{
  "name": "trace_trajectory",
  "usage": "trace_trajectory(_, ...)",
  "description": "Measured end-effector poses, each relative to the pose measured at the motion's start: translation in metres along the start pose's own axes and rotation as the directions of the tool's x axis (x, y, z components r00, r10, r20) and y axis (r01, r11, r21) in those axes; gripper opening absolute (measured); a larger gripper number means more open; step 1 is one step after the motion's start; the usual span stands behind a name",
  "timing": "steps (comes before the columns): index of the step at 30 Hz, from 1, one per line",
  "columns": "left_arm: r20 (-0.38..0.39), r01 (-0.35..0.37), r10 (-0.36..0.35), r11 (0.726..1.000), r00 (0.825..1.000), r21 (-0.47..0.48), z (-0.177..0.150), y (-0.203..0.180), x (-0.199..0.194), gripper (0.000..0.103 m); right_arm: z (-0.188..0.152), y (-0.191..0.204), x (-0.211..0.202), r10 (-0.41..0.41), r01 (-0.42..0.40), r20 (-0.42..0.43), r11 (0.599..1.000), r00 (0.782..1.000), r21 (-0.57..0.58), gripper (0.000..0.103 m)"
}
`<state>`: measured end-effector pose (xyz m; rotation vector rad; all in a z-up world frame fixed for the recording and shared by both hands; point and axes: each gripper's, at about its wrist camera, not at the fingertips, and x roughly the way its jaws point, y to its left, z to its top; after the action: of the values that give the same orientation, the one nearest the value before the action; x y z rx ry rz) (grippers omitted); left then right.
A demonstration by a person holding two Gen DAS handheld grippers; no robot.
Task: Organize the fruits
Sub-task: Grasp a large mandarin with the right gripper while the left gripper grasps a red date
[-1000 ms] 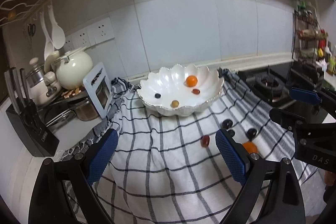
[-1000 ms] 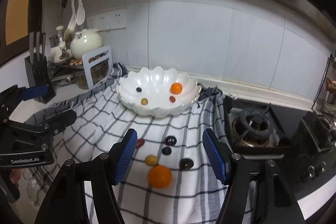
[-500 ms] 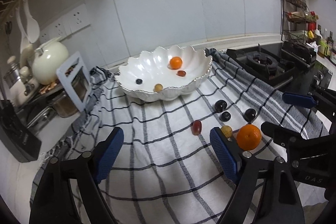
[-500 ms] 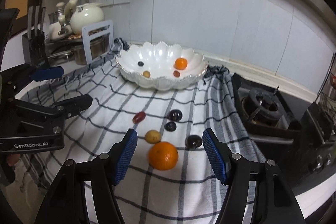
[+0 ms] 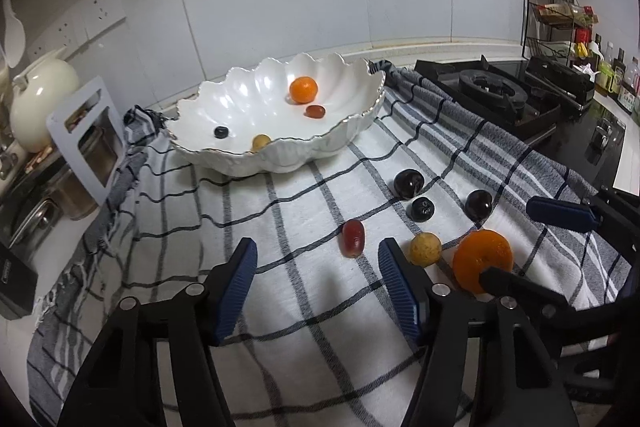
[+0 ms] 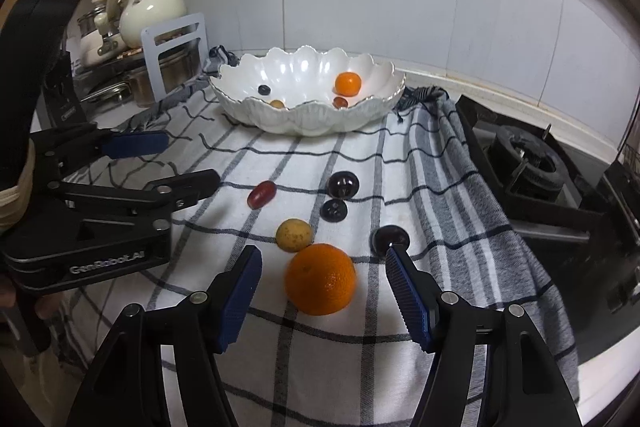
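A white scalloped bowl holds a small orange and three little fruits. On the checked cloth lie a red grape, a yellow fruit, a big orange and three dark fruits. My left gripper is empty with its jaws closing; the red grape lies just beyond its tips. My right gripper stands open around the big orange, pads clear of it.
A gas stove borders the cloth on the right. Pots, a cream kettle and a knife block crowd the left. A spice rack stands at the far right. The counter's front edge runs below the cloth.
Both grippers have come down and forward toward the loose fruits. The left jaws have narrowed. The big orange now sits between the right fingers, whose width is unchanged.
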<state>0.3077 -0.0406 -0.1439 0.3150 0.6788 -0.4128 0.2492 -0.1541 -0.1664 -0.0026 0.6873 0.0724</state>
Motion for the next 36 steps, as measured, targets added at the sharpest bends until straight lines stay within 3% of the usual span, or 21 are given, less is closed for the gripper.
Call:
trace_trajectory(11, -0.037, 0.024, -0.024, 1.000, 0.999, -0.013, 0.000, -0.010, 0.030, 0.046, -0.011, 0.001, 0.021, 0.042, -0.041, -0.033, 0.998, 0.999, 0.039, 0.065)
trace_trajectory(24, -0.079, 0.027, -0.030, 0.999, 0.996, -0.032, 0.003, -0.018, 0.057, 0.032, -0.016, -0.009, 0.040, 0.071, -0.065, -0.067, 0.994, 0.995, 0.093, 0.048)
trace_trajectory(36, -0.118, 0.037, -0.041, 0.999, 0.992, -0.039, 0.004, -0.022, 0.070, 0.020, -0.014, -0.014, 0.040, 0.100, -0.092, -0.065, 0.988, 0.993, 0.124, 0.046)
